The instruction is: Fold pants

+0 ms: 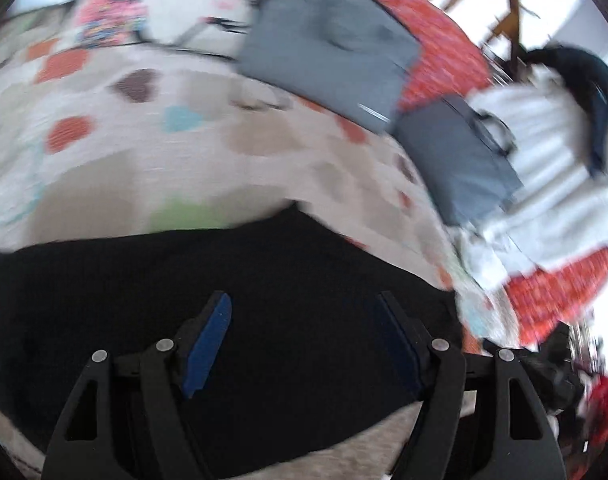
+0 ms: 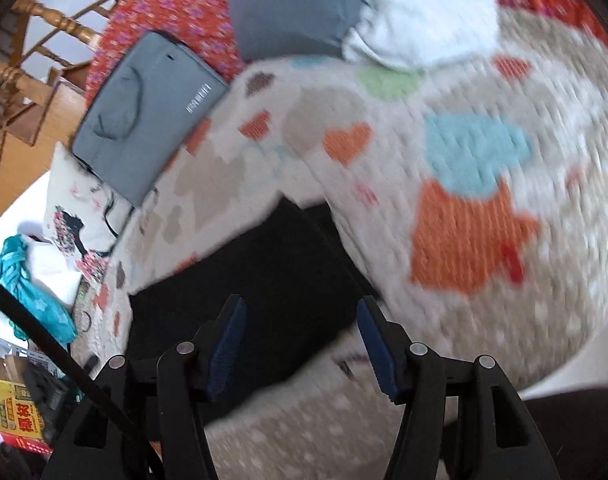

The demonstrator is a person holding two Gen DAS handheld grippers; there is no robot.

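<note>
From your left wrist camera, the black pants [image 1: 232, 300] lay on a pale blanket [image 1: 152, 168] patterned with coloured hearts. They showed as one broad, flat, dark shape filling the lower half of the view, its upper edge fairly straight with a small raised corner near the middle. The picture was blurred, so you could not tell how many layers lay stacked. Judging by that compact outline, at least one fold seemed to be done already; whether another was left, this view did not settle. Your left gripper [image 1: 304, 304] hung above the dark cloth with its blue pads [image 1: 208, 344] spread wide. Nothing sat between them, and they did not appear to press on the fabric. Two grey bags [image 1: 328, 56] and a white garment [image 1: 552, 184] lay well apart, further back on the bed.

From your right wrist camera, the pants [image 2: 264, 280] appeared as a squarish black block on the same blanket [image 2: 504, 128], with one corner pointing away from you and the edges looking tidy. That shape suggested a nearly finished bundle, with perhaps a last fold or smoothing left. Your right gripper [image 2: 302, 308] was poised over the near edge of the block, its pads [image 2: 228, 344] parted and holding nothing. Whether the tips brushed the cloth could not be told. A grey bag [image 2: 152, 112] lay beyond, to the left.
</note>
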